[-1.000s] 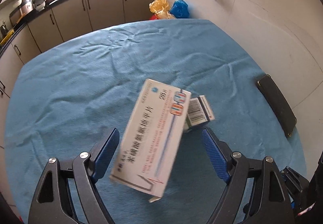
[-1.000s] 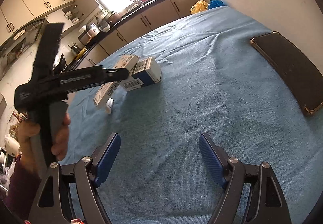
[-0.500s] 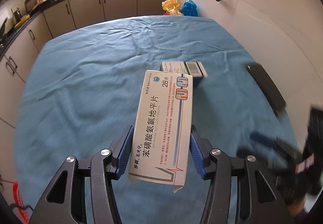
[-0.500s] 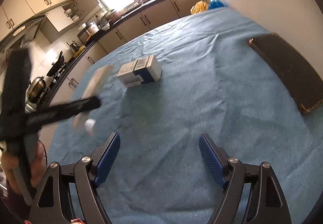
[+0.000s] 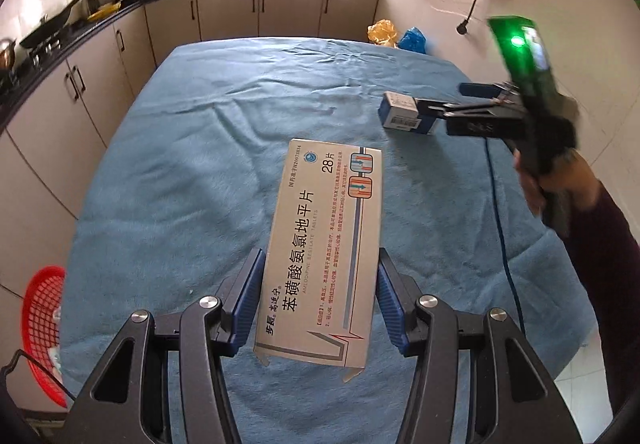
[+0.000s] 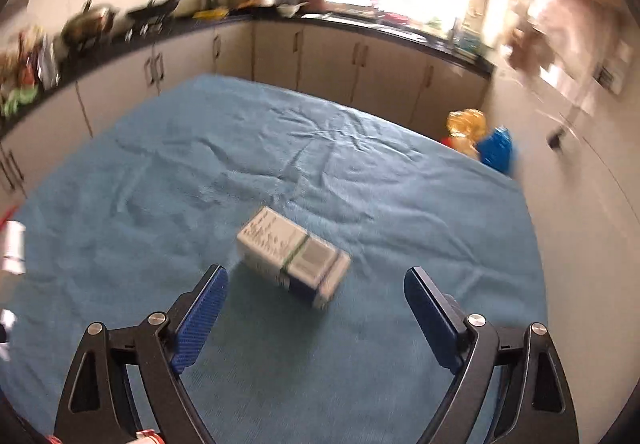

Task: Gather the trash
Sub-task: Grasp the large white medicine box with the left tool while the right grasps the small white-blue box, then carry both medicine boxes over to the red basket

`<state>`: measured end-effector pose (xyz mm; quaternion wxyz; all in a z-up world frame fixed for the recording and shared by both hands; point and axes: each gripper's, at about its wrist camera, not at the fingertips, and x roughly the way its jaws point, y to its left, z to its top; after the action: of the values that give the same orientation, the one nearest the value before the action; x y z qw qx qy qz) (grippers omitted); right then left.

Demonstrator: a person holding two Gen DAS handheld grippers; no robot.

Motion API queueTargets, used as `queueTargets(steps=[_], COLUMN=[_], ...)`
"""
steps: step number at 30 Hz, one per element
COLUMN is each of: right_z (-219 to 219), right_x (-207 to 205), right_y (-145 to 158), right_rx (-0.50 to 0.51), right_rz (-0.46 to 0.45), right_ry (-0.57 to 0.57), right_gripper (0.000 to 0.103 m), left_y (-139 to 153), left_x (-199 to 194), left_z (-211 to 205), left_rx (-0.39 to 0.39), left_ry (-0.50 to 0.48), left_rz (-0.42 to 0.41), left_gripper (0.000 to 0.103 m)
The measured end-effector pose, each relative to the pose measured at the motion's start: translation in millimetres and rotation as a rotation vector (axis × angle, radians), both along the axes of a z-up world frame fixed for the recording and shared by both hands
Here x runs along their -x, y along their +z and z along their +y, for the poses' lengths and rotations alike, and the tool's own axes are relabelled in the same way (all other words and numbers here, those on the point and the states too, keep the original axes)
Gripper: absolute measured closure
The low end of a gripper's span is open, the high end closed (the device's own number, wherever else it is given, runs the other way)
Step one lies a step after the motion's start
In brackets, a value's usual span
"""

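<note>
Trash here means two medicine cartons on a table under a blue cloth [image 5: 168, 203]. The long white carton [image 5: 326, 244] is off the table, gripped by its long sides between the blue pads of the left gripper [image 5: 318, 304], its far end pointing across the cloth. The pads press both edges, so this one is held firmly.

The small carton [image 6: 292, 264], white with a dark blue end, lies on its side near the middle of the cloth. The right gripper [image 6: 316, 308] hovers just near of it, and its jaws have just been opening; they stand wide, with nothing between them, apart from the carton. This view is blurred, so finer contact cannot be judged. In the left view, that gripper [image 5: 452, 101] reaches in from the right toward the same carton, held by a hand [image 5: 552, 179] in a dark sleeve, with a green light on its body.

A red basket [image 5: 42, 332] sits low at the near left, beyond the table edge, with something pale inside; it is probably the bin. Yellow and blue bags [image 5: 396, 35] lie on the floor past the far edge, before kitchen cabinets.

As a judgement: about halfway. One carton is lifted but not yet dropped off; the other still waits to be grasped.
</note>
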<state>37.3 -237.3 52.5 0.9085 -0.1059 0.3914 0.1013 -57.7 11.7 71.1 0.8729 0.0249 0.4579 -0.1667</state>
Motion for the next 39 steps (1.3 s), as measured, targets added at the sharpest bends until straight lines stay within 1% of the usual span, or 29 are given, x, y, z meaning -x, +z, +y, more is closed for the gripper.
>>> queueTargets(steps=[3, 5, 7, 8, 9, 11, 13, 14, 15, 19, 24, 27, 33, 39], right_z=[10, 14, 17, 17, 17, 15, 12, 9, 7, 5, 15, 25, 50, 79], right_x=[-27, -38, -49, -51, -52, -52, -46, -42, -38, -9, 42, 75, 131, 168], right_y=[-12, -21, -30, -33, -36, -39, -36, -35, -33, -24, -10, 1, 17, 25], right_rx=[0.033, 0.054, 0.068, 0.066, 0.051, 0.026, 0.001, -0.028, -0.049, -0.111, -0.161, -0.191, -0.264, -0.324], right_rz=[0.044, 0.071, 0.097, 0.109, 0.127, 0.143, 0.147, 0.160, 0.169, 0.179, 0.173, 0.157, 0.127, 0.111], right_ry=[0.063, 0.080, 0.086, 0.085, 0.079, 0.060, 0.043, 0.032, 0.024, -0.001, -0.007, 0.011, 0.047, 0.073], right_gripper=[0.011, 0.011, 0.016, 0.027, 0.040, 0.046, 0.058, 0.064, 0.066, 0.066, 0.066, 0.066, 0.066, 0.066], left_y=[-9, -14, -16, -16, -16, -13, -8, -6, -2, 14, 38, 50, 68, 78], left_x=[-6, -10, -11, -11, -10, -6, -1, 2, 7, 24, 58, 80, 132, 174], left_z=[8, 13, 17, 19, 20, 22, 25, 27, 30, 44, 65, 83, 129, 178], left_rx=[-0.026, -0.011, 0.004, 0.007, 0.012, 0.019, 0.022, 0.023, 0.026, 0.043, 0.059, 0.066, 0.083, 0.053], left_ry=[0.025, 0.035, 0.047, 0.050, 0.055, 0.065, 0.079, 0.085, 0.094, 0.121, 0.163, 0.200, 0.305, 0.436], left_rz=[0.003, 0.016, 0.020, 0.019, 0.017, 0.009, -0.007, -0.013, -0.021, -0.056, -0.108, -0.134, -0.185, -0.241], left_gripper=[0.050, 0.050, 0.050, 0.050, 0.050, 0.050, 0.050, 0.050, 0.050, 0.050, 0.050, 0.050, 0.050, 0.050])
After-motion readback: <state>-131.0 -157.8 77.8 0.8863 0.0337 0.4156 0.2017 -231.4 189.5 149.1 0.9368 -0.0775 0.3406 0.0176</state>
